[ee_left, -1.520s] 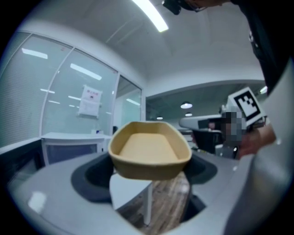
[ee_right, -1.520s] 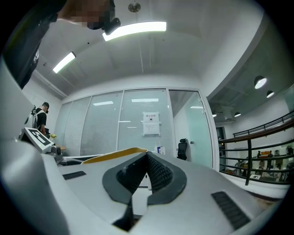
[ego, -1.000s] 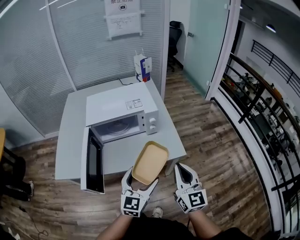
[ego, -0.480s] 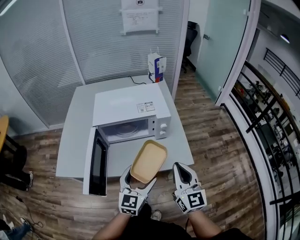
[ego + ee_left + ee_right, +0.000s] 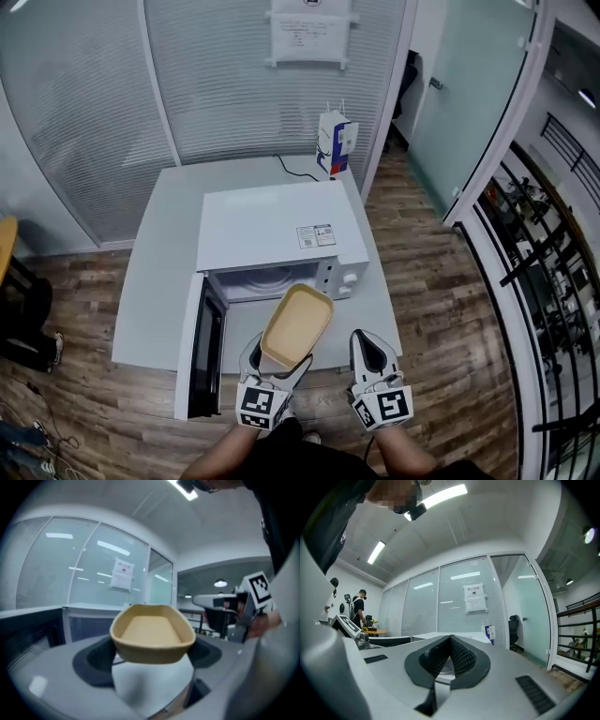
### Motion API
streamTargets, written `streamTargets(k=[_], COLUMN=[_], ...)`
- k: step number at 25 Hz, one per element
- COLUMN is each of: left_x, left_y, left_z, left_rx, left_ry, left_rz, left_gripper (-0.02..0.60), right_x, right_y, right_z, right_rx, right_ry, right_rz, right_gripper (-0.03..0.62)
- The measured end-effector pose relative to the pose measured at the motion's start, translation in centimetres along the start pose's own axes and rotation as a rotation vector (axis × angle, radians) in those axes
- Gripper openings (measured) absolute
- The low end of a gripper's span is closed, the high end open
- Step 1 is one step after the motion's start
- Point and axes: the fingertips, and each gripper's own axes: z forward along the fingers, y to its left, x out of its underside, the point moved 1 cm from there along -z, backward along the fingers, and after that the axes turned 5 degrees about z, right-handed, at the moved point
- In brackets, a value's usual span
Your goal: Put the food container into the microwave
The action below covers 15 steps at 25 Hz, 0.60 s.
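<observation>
A tan, empty food container (image 5: 297, 326) hangs in the air in front of the white microwave (image 5: 274, 238), held by its near end in my left gripper (image 5: 278, 367), which is shut on it. In the left gripper view the container (image 5: 152, 633) fills the middle between the jaws. The microwave stands on a grey table (image 5: 159, 272) with its door (image 5: 197, 345) swung open to the left and its cavity (image 5: 267, 281) showing. My right gripper (image 5: 367, 352) is beside the left one, to its right, shut and holding nothing (image 5: 449, 660).
A blue and white carton (image 5: 336, 142) stands at the table's far right corner beside a cable. Frosted glass walls run behind the table. A black railing (image 5: 544, 272) lines the right side over the wooden floor. A person (image 5: 358, 609) stands far off in the right gripper view.
The table and microwave have drawn closer in the head view. The container, still in my left gripper, now overlaps the microwave's front edge. The right gripper keeps its place beside it.
</observation>
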Motion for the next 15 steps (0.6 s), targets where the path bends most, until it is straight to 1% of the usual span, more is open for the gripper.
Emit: streamTargets(k=[5, 11, 15], left_x=[1.7, 3.3, 4.2], left_y=[1.5, 3.1, 4.7], left_z=[1.3, 1.9, 2.2], left_rx=[0.002, -0.021, -0.081], left_ry=[0.045, 0.074, 0.101], left_rz=[0.019, 0.005, -0.042], left_gripper=[0.471, 0.472, 0.472], right_x=[0.8, 1.6, 2.5], right_y=[0.1, 0.8, 1.0], right_z=[3.5, 5.8, 6.9], right_rx=[-0.005, -0.020, -0.037], right_ry=[0.008, 0.028, 0.055], right_rz=[-0.012, -0.030, -0.035], right_gripper=[-0.002, -0.002, -0.002])
